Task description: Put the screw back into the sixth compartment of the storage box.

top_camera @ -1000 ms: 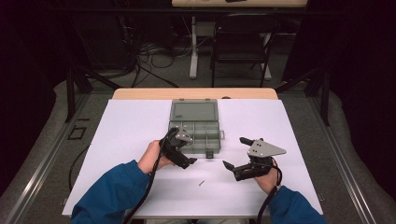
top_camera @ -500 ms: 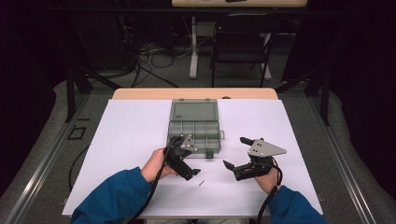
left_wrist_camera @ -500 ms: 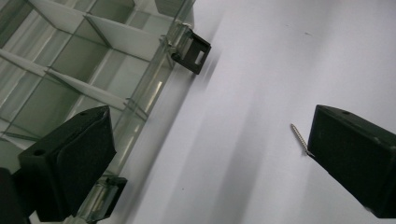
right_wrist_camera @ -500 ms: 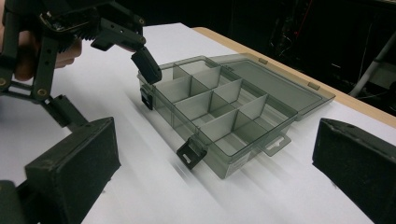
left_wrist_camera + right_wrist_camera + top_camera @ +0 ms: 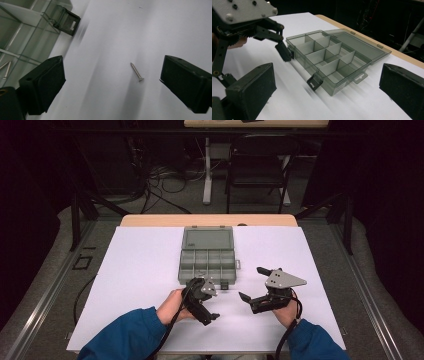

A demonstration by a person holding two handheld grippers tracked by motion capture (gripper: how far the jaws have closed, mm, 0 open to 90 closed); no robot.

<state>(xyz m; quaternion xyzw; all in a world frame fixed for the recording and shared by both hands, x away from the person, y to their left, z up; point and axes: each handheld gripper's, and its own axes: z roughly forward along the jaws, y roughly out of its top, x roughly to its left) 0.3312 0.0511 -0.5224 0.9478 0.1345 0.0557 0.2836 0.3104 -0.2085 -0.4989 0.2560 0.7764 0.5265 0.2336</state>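
A small screw (image 5: 136,72) lies flat on the white tabletop (image 5: 140,270), and in the left gripper view it sits between the two black jaws, nearer the right-hand one and touching neither. Its head points toward 5 o'clock in that view. The left gripper (image 5: 204,305) has its jaws spread wide and holds nothing; in the high view it hangs just off the near edge of the organizer box (image 5: 207,261), at about 6 o'clock from it. The box is grey, see-through and divided into compartments, with its lid (image 5: 208,238) folded open at 12 o'clock. One latch (image 5: 64,21) of the box shows at 11 o'clock in the left gripper view, and two more screws (image 5: 6,68) lie inside a compartment at 9 o'clock. The right gripper (image 5: 252,285) rests near the box, at about 4 o'clock from it in the high view, jaws likewise wide apart and empty. A blue sleeve (image 5: 125,335) covers the left forearm.
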